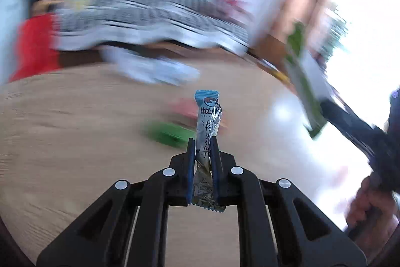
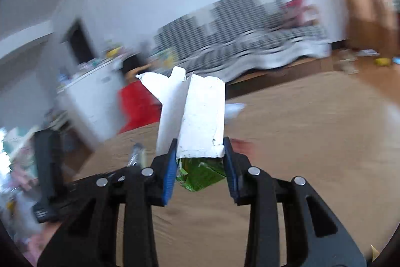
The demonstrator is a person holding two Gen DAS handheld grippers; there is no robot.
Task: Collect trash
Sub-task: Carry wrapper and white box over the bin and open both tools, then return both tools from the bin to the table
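Note:
My left gripper point(image 1: 203, 142) is shut on a blue and silver snack wrapper point(image 1: 208, 116) that stands upright between its fingers, above the wooden table point(image 1: 75, 129). My right gripper point(image 2: 200, 142) is shut on a torn white and green carton point(image 2: 202, 116); the same carton point(image 1: 303, 81) shows at the right of the left wrist view, held by the right gripper point(image 1: 325, 106). A green wrapper point(image 1: 167, 133) and a pink wrapper point(image 1: 185, 108) lie blurred on the table. The left gripper's body point(image 2: 47, 167) shows at the left of the right wrist view.
Both views are motion-blurred. A white crumpled item point(image 1: 150, 66) lies near the table's far edge. Behind it are a black-and-white checked sofa point(image 1: 150, 6), a red object point(image 1: 35, 46) and a white cabinet point(image 2: 92, 91).

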